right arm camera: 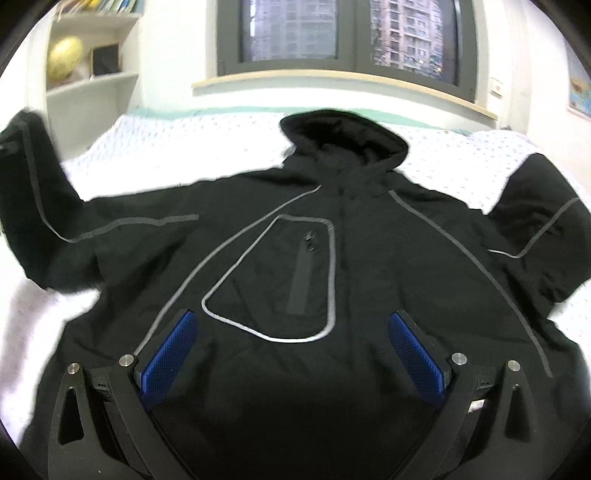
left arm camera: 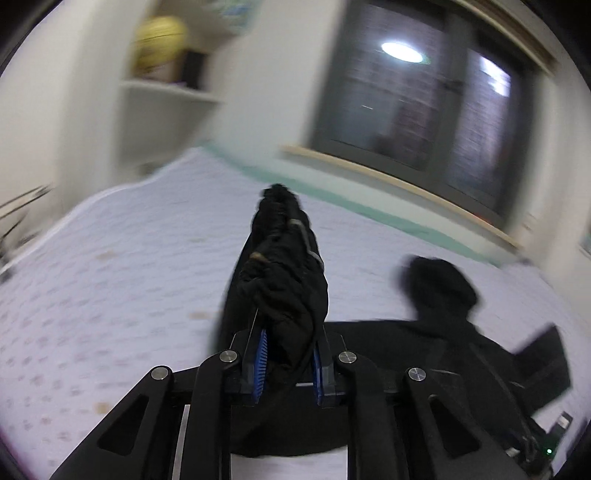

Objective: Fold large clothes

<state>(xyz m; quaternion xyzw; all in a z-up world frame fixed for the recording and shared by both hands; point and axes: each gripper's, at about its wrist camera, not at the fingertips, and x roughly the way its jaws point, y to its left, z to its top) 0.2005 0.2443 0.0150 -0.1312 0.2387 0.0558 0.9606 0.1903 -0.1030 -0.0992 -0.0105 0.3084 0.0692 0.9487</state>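
A black hooded jacket (right arm camera: 295,258) with grey piping lies front up on the bed, its hood (right arm camera: 343,136) toward the window. My right gripper (right arm camera: 291,317) hangs open just above the chest, its blue pads (right arm camera: 170,350) apart with nothing pinched. The jacket's left sleeve (right arm camera: 33,192) is lifted off the bed at the picture's left edge. In the left wrist view my left gripper (left arm camera: 290,354) is shut on that sleeve (left arm camera: 284,266), and bunched black cloth hides its fingertips. The jacket body (left arm camera: 424,347) lies to the right below it. The right sleeve (right arm camera: 535,229) lies bent on the bed.
The bed (right arm camera: 184,147) has a white dotted cover with a green edge along the far side. Behind it are a window (right arm camera: 332,33) with a wooden sill (right arm camera: 332,79) and a white shelf holding a yellow ball (right arm camera: 64,57). Bare bedcover (left arm camera: 110,277) spreads left of the lifted sleeve.
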